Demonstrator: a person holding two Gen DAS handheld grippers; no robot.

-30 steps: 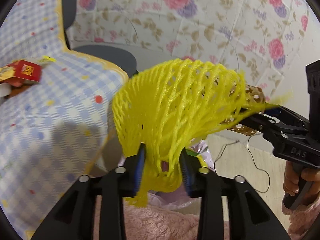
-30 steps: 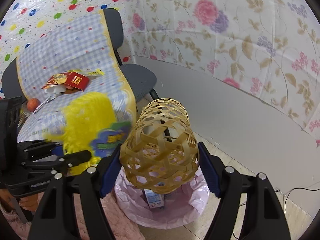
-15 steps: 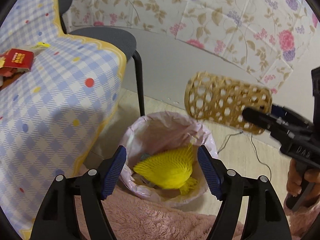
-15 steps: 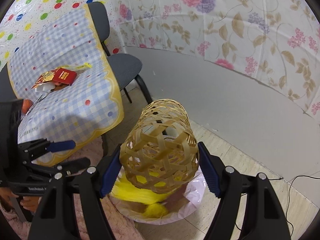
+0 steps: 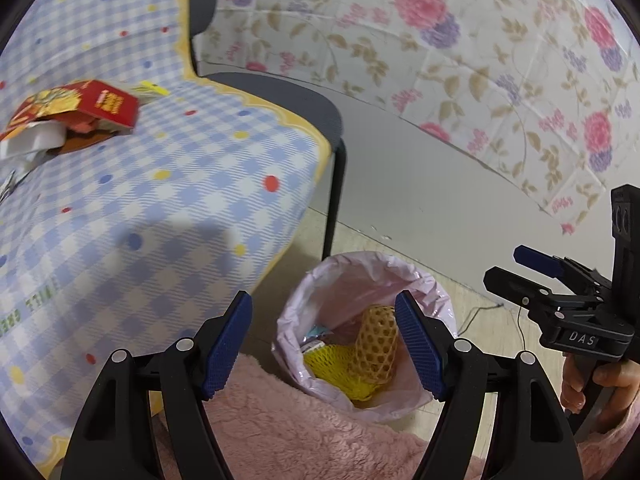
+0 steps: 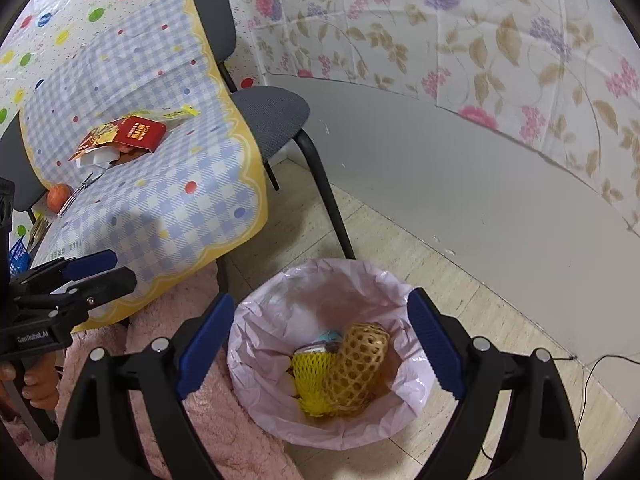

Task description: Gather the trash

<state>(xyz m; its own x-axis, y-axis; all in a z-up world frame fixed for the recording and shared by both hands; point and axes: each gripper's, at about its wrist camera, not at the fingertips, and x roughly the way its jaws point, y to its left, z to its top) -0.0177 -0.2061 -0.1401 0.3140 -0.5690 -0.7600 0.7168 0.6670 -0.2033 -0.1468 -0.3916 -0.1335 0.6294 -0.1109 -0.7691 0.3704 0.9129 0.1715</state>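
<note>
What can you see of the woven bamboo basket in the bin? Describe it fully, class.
The woven bamboo basket is a tan, tube-shaped piece of flat strips in an open lattice with many holes. It looks stiff and light. It lies tilted inside the pink-lined trash bin, leaning on the yellow foam net beside it and resting against the liner. No hand-held gripper touches it.
</note>
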